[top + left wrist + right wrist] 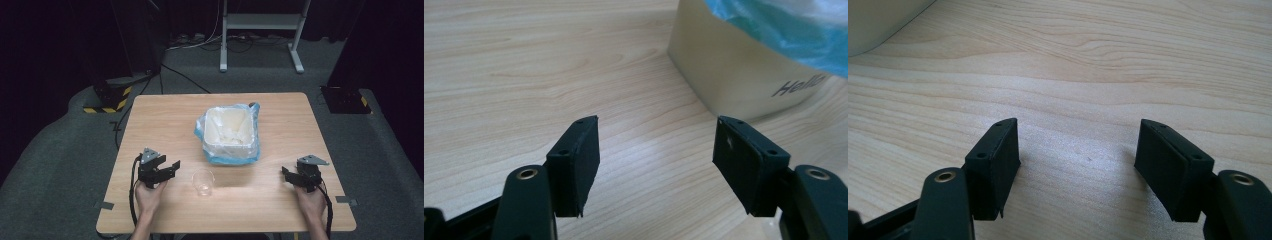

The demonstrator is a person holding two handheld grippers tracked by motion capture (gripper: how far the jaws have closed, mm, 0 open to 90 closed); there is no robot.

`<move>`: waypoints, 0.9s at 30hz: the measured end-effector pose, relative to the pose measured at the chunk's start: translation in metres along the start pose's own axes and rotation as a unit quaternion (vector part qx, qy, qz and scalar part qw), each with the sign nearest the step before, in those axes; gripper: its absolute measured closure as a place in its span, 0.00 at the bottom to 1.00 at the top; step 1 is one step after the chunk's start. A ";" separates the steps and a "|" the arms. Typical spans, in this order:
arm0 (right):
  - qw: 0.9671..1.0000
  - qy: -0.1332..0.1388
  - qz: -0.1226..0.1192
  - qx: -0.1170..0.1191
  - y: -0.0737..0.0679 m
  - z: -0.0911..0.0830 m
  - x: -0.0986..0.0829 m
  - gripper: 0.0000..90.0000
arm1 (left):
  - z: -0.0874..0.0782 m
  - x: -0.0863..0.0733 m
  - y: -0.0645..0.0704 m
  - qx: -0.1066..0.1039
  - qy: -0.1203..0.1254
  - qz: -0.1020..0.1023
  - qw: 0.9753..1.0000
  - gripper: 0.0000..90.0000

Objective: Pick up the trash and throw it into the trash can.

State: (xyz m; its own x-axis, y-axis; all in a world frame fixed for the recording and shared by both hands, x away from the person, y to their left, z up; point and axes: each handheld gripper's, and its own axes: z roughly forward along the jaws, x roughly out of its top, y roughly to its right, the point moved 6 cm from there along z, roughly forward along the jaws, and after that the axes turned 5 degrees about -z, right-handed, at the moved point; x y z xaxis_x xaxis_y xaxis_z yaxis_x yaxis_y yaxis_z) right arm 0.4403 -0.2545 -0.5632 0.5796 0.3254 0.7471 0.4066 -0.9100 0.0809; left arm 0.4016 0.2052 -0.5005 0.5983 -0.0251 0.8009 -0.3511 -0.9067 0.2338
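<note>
I have the left tongs resting low on the near-left part of the surface, jaws spread wide with nothing between them; in the left gripper view they frame bare wood grain, and the cream wall of the bin rises just beyond the right jaw, with dark lettering on its side. The right tongs sit on the near-right part of the surface, also spread wide and empty, over plain wood in their own view.

Between the two, closer to the left tongs, a clear plastic cup stands upright near the front edge, touching neither gripper. Just behind it, near the middle of the surface, is the square bin, lined with a blue bag whose edge folds over the rim.

The surface is a pale wood-grain square top. Around it I see grey carpet, black curtains at the back, a white metal stand with cables on the floor beside it, and a dark base with yellow-black hazard tape off to the left.
</note>
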 end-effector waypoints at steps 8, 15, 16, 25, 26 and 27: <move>1.000 0.000 0.000 0.000 0.000 0.000 0.000 0.37 | -0.014 0.005 0.009 -0.033 0.011 -0.011 0.999 0.41; 1.000 0.000 0.000 0.000 0.000 0.000 0.000 0.37 | -0.018 0.003 0.023 -0.052 0.007 0.002 0.999 0.44; 1.000 0.000 0.000 -0.001 0.000 0.000 0.000 0.37 | -0.019 0.003 0.025 -0.057 0.007 0.004 0.998 0.45; 1.000 0.000 -0.001 -0.001 0.000 0.000 0.000 0.37 | -0.019 0.006 0.042 -0.082 0.002 0.023 0.996 0.48; 1.000 0.000 -0.001 -0.001 0.000 0.000 0.000 0.37 | -0.019 0.006 0.044 -0.085 0.003 0.024 0.996 0.48; 1.000 0.000 -0.001 -0.001 0.000 0.000 0.000 0.37 | -0.019 0.007 0.046 -0.087 0.002 0.027 0.996 0.49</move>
State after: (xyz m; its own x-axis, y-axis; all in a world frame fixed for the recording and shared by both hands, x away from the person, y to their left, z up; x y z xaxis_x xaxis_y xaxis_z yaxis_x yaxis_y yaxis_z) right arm 0.4400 -0.2546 -0.5632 0.5796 0.3266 0.7466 0.4065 -0.9099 0.0825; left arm 0.3755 0.1713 -0.4738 0.5719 -0.0703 0.8173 -0.5027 -0.8174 0.2814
